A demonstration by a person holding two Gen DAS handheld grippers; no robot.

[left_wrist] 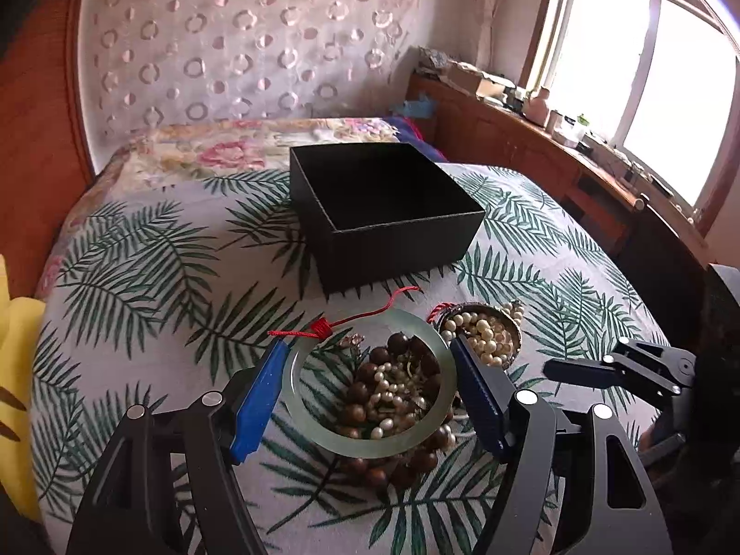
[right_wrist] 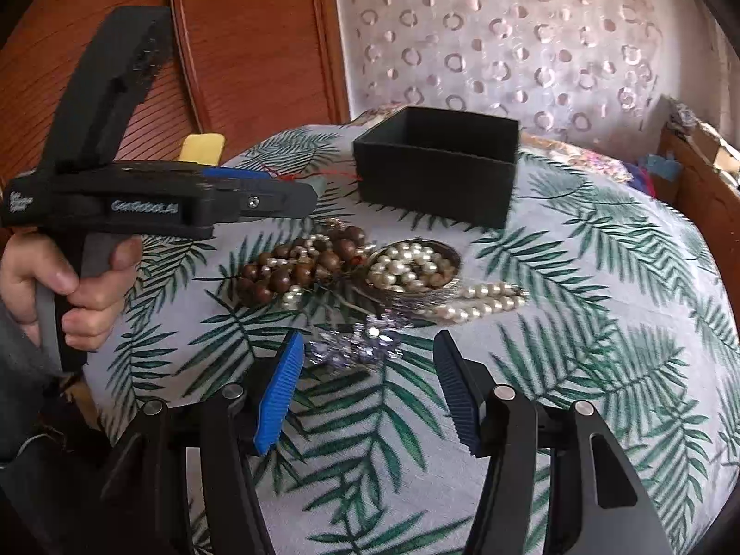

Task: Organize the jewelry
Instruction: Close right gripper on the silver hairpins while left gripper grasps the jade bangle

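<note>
Open black square cardboard box (left_wrist: 388, 203) sits at 12 o'clock from your left gripper (left_wrist: 367, 356), empty as far as its dark interior shows; light and stiff, it should stay put if you drop pieces in gently. Pale green jade-like bangle (left_wrist: 370, 444) with a red knotted cord (left_wrist: 351, 319) lies between the blue pads, which touch or nearly touch its outer rim at 9 and 3 o'clock; whether it is truly clamped, you cannot tell. Judge it hard, smooth, slippery and brittle, so squeeze across the rim, evenly. Brown wooden bead strand (right_wrist: 296, 273) and loose cream pearl strings (right_wrist: 476, 300) are limp, tangled and likely to snag; lift them at a bunched middle. Small metal dish of pearls (right_wrist: 414, 268) sits at 1 o'clock. Your right gripper (right_wrist: 367, 370) hangs wide open, holding nothing, over a sparkly clear crystal piece (right_wrist: 365, 342), probably fragile. Surface: soft palm-leaf printed bedspread (right_wrist: 578, 323), which gives under pressure. Room: circle-patterned curtain (left_wrist: 240, 46), bright window (left_wrist: 647, 92) at 2 o'clock.
</note>
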